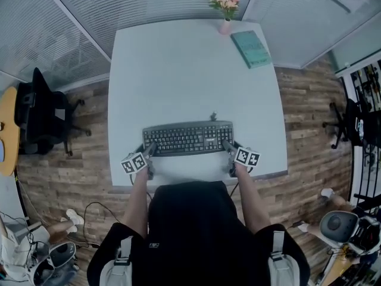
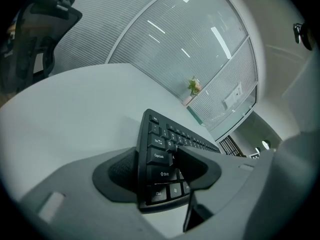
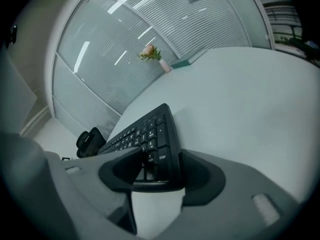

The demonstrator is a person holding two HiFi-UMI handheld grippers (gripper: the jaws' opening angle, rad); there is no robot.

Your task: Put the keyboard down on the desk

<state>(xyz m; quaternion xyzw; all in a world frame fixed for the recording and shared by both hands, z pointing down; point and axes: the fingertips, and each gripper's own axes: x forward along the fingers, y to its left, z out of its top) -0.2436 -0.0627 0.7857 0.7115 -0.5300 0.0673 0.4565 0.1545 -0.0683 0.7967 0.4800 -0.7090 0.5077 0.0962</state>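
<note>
The fingers [image 2: 200,165] of the left gripper [image 2: 160,171] are standing spread, with the left end of the keyboard [image 2: 157,156] sitting between them. One finger is reaching over the keys near the shift row and the other is lying along the outer edge. I do not see either pad pressing. The right gripper [image 3: 162,174] is doing the same at the other end: its fingers are apart, the corner with the enter key is lying in the gap, and nothing is being pinched.

The keyboard is lying flat on the desk [image 1: 190,70], close to the near edge and well apart from the book [image 1: 251,48] and the vase of flowers [image 1: 224,5] at the far side. So I am judging that the placing itself is done and only the release is being finished.

The risk, as I am reading it, is coming from the withdrawal. Each end is sitting between two fingers, so a gripper that is pulled back crookedly could catch the rim and drag the keyboard toward the near edge or twist it. The finger over the keys could also hook a keycap.

Both forearms [image 1: 140,195] are reaching forward from the body, one at each end of the keyboard. The grippers are pointing forward and slanting down, with the marker cubes [image 1: 134,162] facing up.
</note>
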